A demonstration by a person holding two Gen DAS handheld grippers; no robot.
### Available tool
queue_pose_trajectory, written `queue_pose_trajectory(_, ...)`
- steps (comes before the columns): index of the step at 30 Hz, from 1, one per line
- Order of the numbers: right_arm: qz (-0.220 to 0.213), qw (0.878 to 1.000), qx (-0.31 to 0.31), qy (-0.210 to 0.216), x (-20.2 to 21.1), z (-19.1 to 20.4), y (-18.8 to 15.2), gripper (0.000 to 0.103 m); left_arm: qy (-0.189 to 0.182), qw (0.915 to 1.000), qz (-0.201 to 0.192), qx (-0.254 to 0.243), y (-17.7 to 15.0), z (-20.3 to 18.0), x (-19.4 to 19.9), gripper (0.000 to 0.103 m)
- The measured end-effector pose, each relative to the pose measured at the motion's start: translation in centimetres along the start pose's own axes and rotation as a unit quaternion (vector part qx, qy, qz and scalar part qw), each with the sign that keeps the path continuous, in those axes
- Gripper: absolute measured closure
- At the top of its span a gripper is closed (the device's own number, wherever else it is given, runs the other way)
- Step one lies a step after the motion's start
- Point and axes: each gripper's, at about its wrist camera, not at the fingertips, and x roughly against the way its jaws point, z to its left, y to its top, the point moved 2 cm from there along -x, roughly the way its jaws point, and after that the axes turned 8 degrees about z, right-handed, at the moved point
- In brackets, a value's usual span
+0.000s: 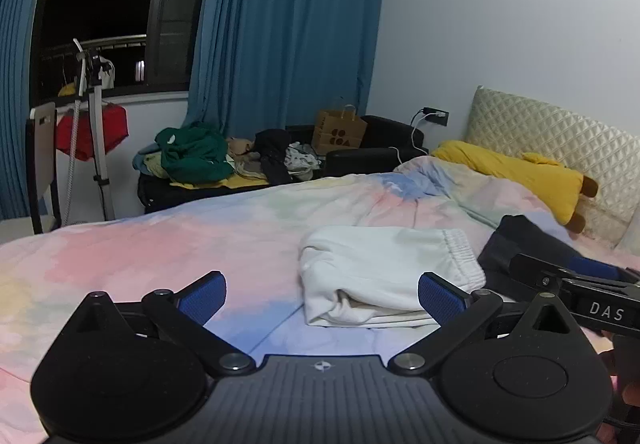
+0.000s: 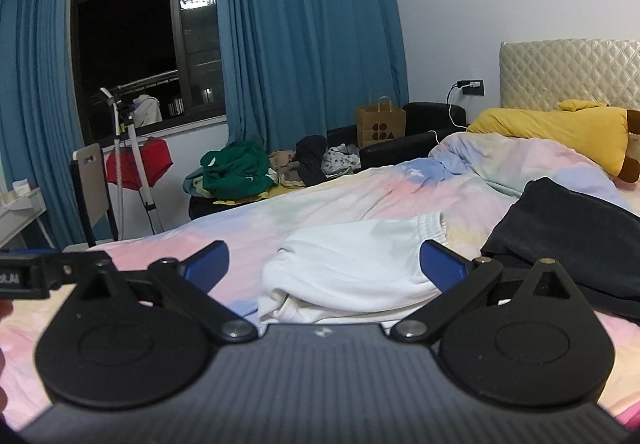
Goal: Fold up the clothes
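A folded white garment (image 1: 384, 268) with an elastic waistband lies on the pastel bedspread (image 1: 160, 244); in the right wrist view the white garment (image 2: 352, 268) sits just ahead of the fingers. My left gripper (image 1: 322, 296) is open, empty, hovering just short of its near left side. My right gripper (image 2: 324, 264) is open too, its blue pads either side of the garment's near end without touching it. A dark folded garment (image 2: 572, 236) lies to the right of the white one, also seen as the dark garment (image 1: 516, 244) behind the right gripper's body.
A yellow plush toy (image 2: 560, 132) rests by the quilted headboard (image 2: 568, 72). Beyond the bed, a black sofa holds a pile of clothes (image 2: 240, 168) and a paper bag (image 2: 380, 122). A chair (image 2: 92, 180) and a stand with a red garment (image 2: 140, 164) are by the window.
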Motion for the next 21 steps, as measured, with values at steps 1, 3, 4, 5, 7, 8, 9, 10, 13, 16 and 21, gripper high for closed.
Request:
queue_pose_trajectory(1, -0.002, 1.000, 0.003, -0.002, -0.1, 0.2, -0.2, 0.000, 0.003, 1.0000, -0.001, -0.002, -0.2, 0.2, 0.0, 0.000)
queue_pose_trajectory(3, -0.007, 1.000, 0.009, -0.006, -0.3, 0.7, -0.7, 0.000, 0.006, 1.0000, -0.002, -0.004, -0.7, 0.4, -0.4, 0.000)
queue_pose_trajectory(4, -0.010, 1.000, 0.012, -0.009, -0.3, 1.0, -1.0, 0.000, 0.008, 1.0000, -0.002, -0.004, -0.9, 0.6, -0.6, 0.000)
queue_pose_trajectory(5, -0.011, 1.000, 0.014, -0.012, -0.5, 1.2, -1.3, 0.000, 0.007, 1.0000, -0.001, -0.004, -1.2, 0.7, -1.0, 0.000)
queue_pose_trajectory(7, -0.011, 1.000, 0.020, -0.016, -0.9, 1.5, -2.0, 0.000, 0.005, 1.0000, 0.001, -0.002, -1.6, 1.1, -1.6, 0.000)
queue_pose_trajectory(8, -0.010, 1.000, 0.023, -0.018, -1.1, 1.7, -2.4, 0.000, 0.006, 1.0000, 0.000, 0.001, -1.9, 1.3, -1.8, 0.000)
queue_pose_trajectory(9, -0.010, 0.999, 0.026, -0.020, -1.3, 1.9, -2.7, 0.000, 0.006, 1.0000, -0.001, 0.003, -2.1, 1.5, -2.1, 0.000)
queue_pose_trajectory(10, -0.010, 0.999, 0.027, -0.022, -1.4, 2.0, -3.0, 0.000, 0.008, 1.0000, -0.001, 0.005, -2.3, 1.6, -2.4, 0.000)
queue_pose_trajectory(13, -0.008, 0.999, 0.030, -0.030, -1.7, 2.2, -3.8, 0.000, 0.013, 0.9999, 0.005, 0.002, -3.0, 2.0, -3.2, 0.000)
queue_pose_trajectory(16, -0.006, 0.999, 0.032, -0.038, -2.1, 2.5, -4.6, 0.000, 0.018, 0.9998, 0.009, 0.003, -3.5, 2.4, -3.8, 0.000)
queue_pose_trajectory(21, -0.011, 0.998, 0.042, -0.048, -2.1, 3.0, -5.2, 0.000, 0.022, 0.9996, 0.011, 0.013, -3.9, 3.0, -4.1, 0.000)
